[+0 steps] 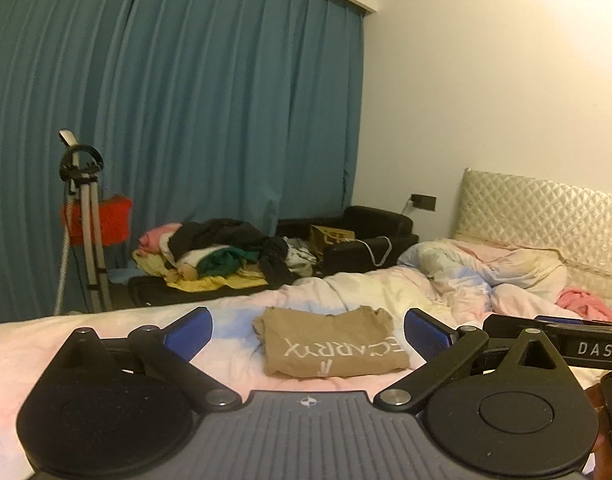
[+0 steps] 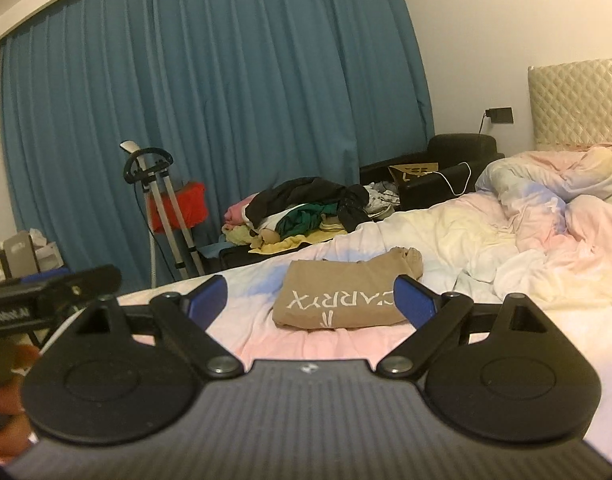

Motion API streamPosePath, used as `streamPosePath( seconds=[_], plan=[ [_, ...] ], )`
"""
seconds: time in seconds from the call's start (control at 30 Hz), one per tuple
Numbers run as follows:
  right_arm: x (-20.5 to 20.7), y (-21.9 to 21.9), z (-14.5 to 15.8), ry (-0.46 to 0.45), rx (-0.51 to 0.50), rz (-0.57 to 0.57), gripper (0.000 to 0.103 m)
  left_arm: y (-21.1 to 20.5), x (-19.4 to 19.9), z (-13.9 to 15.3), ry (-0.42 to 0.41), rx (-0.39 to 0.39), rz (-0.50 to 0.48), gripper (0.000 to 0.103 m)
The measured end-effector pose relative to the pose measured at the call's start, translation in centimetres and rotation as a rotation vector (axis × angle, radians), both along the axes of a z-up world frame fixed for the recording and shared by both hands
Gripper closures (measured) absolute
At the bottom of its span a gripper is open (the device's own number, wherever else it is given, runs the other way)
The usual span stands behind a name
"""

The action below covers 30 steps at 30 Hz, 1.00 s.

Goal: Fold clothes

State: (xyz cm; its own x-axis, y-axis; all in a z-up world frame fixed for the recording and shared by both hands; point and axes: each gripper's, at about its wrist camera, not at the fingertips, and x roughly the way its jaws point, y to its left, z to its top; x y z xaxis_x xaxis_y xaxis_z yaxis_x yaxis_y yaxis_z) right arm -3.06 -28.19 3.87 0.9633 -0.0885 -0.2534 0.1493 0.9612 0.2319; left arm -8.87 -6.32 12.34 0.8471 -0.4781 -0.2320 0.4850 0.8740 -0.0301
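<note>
Left gripper [image 1: 308, 330] spread wide, empty, low over near edge of bed [image 1: 106, 340]. Right gripper [image 2: 310, 300] likewise splayed, holding nothing.

Tan shirt [image 1: 332, 340] lies folded, compact rectangle, between both, clear of fingers. White print reads upside down, "CARRYX" partly hidden.

Fold looks complete; if so, another garment from clothes heap [image 1: 226, 254] beyond far edge.

Right gripper body label "DAS".

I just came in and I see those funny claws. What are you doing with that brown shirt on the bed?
A person is folding clothes with a gripper in each hand. The tan T-shirt already lies folded into a neat rectangle on the pastel bedspread. The left gripper and the right gripper are both open, held just in front of the shirt, holding nothing. A heap of unfolded clothes waits beside the bed, in front of the blue curtain.
</note>
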Motion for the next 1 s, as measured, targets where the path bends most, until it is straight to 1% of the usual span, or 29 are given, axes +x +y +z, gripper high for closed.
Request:
streamPosePath(
  seconds=[0.3, 0.37, 0.5, 0.57, 0.67, 0.73, 1.0],
  plan=[
    [1.0, 1.9, -3.7, -0.020, 0.000, -0.023, 0.011, 0.9, -0.6, -2.6, -0.017, -0.013, 0.041, 0.000],
    [1.5, 2.2, -4.4, -0.007, -0.024, -0.011, 0.011, 0.8, -0.4, -3.8, -0.025, 0.001, 0.036, 0.000],
    [2.0, 2.7, -5.9, -0.006, -0.100, -0.009, 0.011, 1.6, 0.7, -6.3, 0.021, -0.005, 0.055, 0.000],
    [2.4, 2.9, -6.8, 0.013, -0.128, -0.016, 0.011, 1.9, 1.3, -7.5, 0.046, -0.008, 0.065, 0.000],
    [3.0, 2.8, -7.6, 0.055, -0.118, -0.012, 0.012, 2.5, 1.7, -7.8, 0.057, -0.015, 0.079, 0.000],
    [3.1, 2.6, -7.5, 0.056, -0.104, -0.005, 0.011, 2.8, 1.9, -7.9, 0.063, -0.020, 0.089, 0.000],
    [2.8, 2.9, -7.6, 0.052, -0.112, -0.010, 0.012, 3.5, 2.3, -7.8, 0.079, -0.034, 0.105, 0.000]
  ],
)
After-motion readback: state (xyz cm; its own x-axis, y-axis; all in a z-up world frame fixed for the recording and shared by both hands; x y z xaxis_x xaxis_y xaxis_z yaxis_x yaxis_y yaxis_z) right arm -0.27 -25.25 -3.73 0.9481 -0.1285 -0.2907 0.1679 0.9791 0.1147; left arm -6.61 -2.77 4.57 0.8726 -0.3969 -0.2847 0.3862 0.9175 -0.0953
